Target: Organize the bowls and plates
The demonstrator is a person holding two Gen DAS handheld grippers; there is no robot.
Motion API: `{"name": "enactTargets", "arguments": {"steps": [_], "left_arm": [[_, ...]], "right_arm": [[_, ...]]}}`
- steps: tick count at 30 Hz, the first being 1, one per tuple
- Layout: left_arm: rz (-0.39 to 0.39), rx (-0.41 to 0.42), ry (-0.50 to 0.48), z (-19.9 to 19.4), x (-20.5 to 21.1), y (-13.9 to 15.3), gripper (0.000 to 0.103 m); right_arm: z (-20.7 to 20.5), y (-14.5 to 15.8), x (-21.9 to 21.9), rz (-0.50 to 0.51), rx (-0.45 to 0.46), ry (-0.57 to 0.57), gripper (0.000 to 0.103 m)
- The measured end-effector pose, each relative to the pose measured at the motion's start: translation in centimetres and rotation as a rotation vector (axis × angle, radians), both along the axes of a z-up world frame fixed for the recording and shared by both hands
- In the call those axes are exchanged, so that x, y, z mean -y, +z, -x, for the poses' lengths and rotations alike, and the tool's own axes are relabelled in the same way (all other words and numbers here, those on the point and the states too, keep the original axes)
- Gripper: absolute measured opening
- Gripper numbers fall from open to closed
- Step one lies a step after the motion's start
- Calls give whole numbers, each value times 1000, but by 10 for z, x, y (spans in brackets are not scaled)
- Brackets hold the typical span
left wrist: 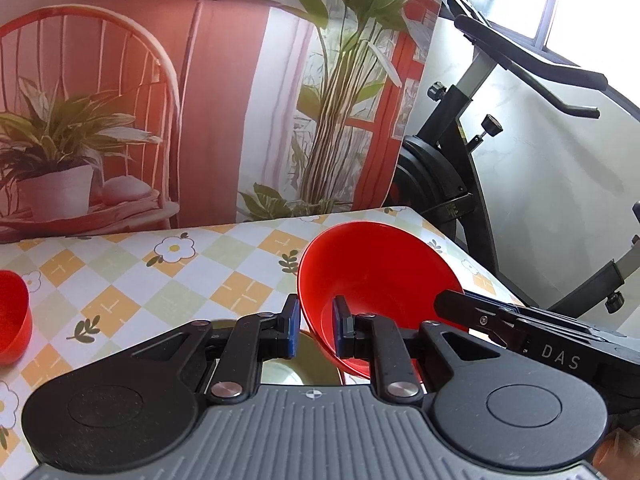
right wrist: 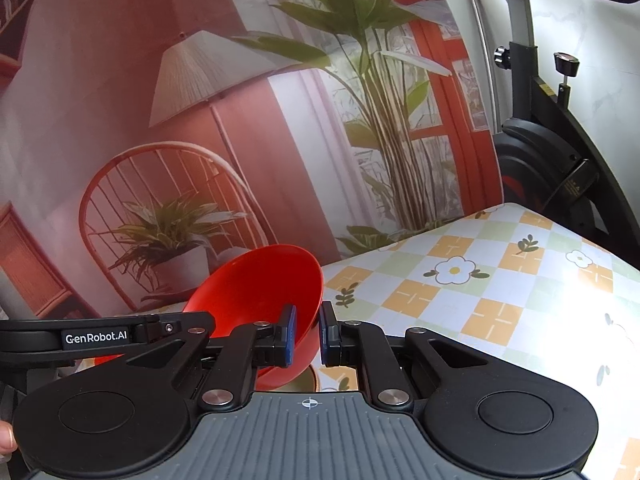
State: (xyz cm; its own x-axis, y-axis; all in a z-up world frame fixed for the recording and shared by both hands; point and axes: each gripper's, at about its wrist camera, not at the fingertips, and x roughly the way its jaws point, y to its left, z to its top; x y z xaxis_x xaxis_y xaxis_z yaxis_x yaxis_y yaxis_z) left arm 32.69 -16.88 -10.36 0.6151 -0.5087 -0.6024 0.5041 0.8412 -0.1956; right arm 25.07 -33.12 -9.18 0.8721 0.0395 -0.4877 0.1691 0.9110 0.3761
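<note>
A red bowl (left wrist: 380, 272) hangs tilted above the table, held from two sides. My left gripper (left wrist: 316, 328) is shut on its near-left rim, one blue pad outside the wall and one inside. In the right wrist view the same red bowl (right wrist: 256, 288) has its right rim pinched by my right gripper (right wrist: 308, 334), also shut. A pale green dish (left wrist: 296, 364) lies on the table under the bowl, mostly hidden. A second red bowl (left wrist: 12, 320) sits at the left edge of the left wrist view.
The table wears a checked floral cloth (right wrist: 500, 280), and its right edge runs close by. A printed backdrop (left wrist: 200, 120) stands along the far side. A black exercise bike (left wrist: 460, 152) stands beyond the table's right corner.
</note>
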Motion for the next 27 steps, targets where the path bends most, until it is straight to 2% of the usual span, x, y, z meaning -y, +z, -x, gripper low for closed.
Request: {"name": "enactTargets", "arguments": {"steps": [11,16,21,27], "left_arm": [[13,1,-25,55,-25,-5,18],[28,-48,-25,75,-34,-20,18],[67,-116,-29,89,-44,-36,18],[33,-103,-41,106,-43,-47,18]], "right_arm": [[47,-8,-23,-24,-47,-4,11],[68,-16,-29,-37,-77,-6,11],[89,-22,-36,-5,-109,12,11],[105,-34,-42,-3,-139,7,12]]}}
